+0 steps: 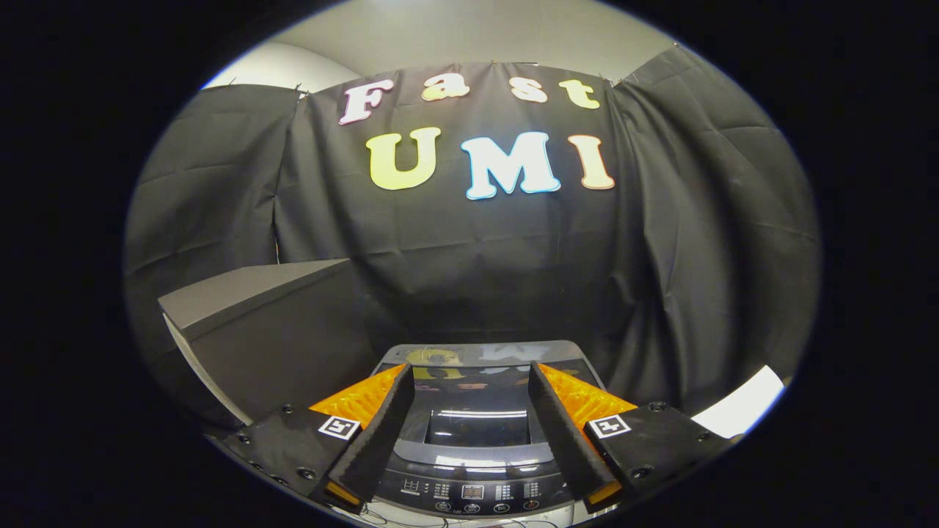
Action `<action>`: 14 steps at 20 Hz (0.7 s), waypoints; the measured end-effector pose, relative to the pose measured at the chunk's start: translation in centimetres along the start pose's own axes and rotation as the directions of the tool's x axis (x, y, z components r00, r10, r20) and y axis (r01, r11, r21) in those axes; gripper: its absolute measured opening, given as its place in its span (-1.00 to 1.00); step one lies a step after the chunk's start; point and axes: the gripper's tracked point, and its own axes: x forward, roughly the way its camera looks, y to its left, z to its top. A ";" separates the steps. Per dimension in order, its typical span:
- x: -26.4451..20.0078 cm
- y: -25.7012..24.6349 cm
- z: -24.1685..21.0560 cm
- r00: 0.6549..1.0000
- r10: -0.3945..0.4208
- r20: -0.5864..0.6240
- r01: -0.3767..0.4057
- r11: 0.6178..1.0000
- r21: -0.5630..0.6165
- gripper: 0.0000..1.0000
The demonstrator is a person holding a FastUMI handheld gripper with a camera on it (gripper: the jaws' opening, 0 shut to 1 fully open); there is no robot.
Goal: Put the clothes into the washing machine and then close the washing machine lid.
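You held the gripper point(472, 381) above the washer point(473, 469), its fingers point(381, 433) spread apart and released, with nothing between them. The orange-backed black fingers framed the washer's lid point(477, 418) on either side without touching it, as far as the view allowed you to judge.

The lid lay flat and closed between the fingers, its dark glass panel glossy and reflecting the wall behind. The control panel point(473, 493), with its row of buttons and small display, sat at the near edge of the washer, low between the finger bases. The far edge of the lid lay just beyond the fingertips.

A grey box point(264, 330) stood beyond the left finger, beside the washer and taller than it. A white sheet point(741, 402) lay outside the right finger, well apart from the washer. Black cloth point(469, 249) hung as the wall beyond everything.

No clothes could be made out; the lid's glass showed reflections rather than the drum's contents.
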 end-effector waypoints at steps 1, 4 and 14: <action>-0.7 0.1 0.4 1.000 0.001 0.011 -0.001 1.000 0.002 0.94; -2.8 0.3 1.8 0.999 -0.001 0.043 0.001 1.000 -0.004 0.94; -10.8 2.3 5.2 0.989 -0.012 0.145 0.016 1.000 -0.025 0.94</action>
